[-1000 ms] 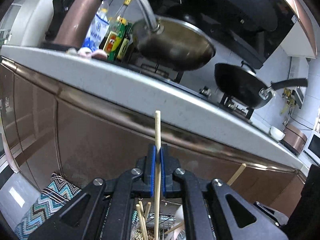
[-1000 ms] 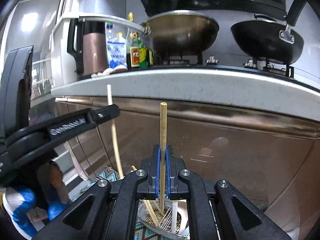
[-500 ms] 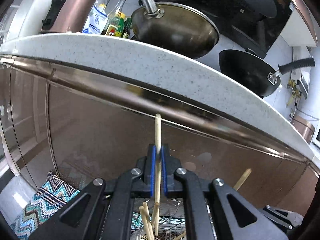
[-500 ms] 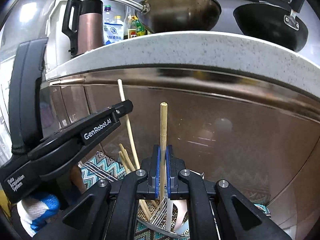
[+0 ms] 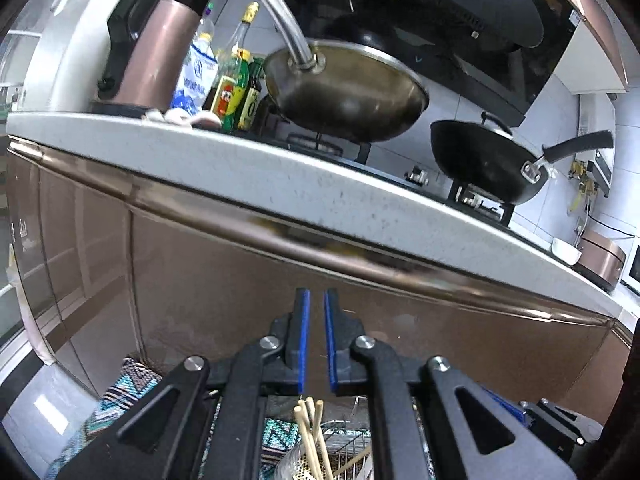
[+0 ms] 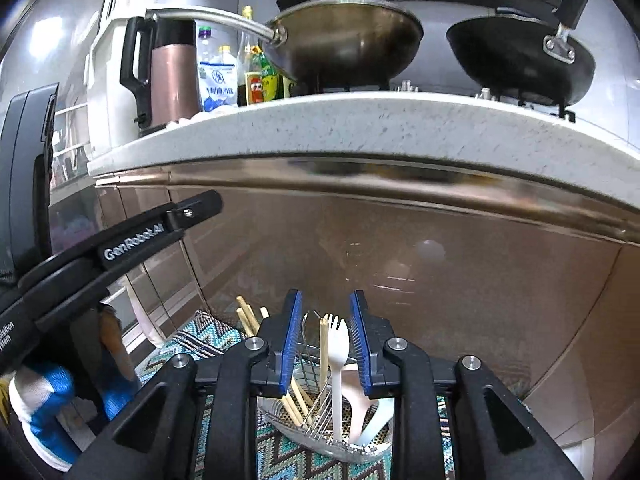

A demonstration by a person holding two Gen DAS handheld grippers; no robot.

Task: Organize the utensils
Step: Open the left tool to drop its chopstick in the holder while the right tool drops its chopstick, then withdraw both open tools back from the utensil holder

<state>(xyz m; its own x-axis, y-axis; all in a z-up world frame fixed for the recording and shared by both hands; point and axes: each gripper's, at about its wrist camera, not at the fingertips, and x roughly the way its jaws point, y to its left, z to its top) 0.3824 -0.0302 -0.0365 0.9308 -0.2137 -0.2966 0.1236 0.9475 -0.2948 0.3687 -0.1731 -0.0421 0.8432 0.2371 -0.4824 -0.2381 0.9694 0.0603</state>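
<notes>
Left gripper (image 5: 314, 336): jaws slightly apart, nothing between them.
Right gripper (image 6: 325, 340): jaws opening, empty, above drainer basket (image 6: 360, 450).
Chopstick (image 6: 323, 350): upright in basket beside white spork (image 6: 337, 354).

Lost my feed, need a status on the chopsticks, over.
Left tongs barely parted, empty. Right tongs opening; chopstick stands loose between them, in the rack. Nothing blocking.

The right tongs (image 6: 326, 312) are opening above the wire utensil holder (image 6: 320, 438), a chopstick (image 6: 323, 354) and white spork (image 6: 338, 368) standing free between their blue pads.
</notes>
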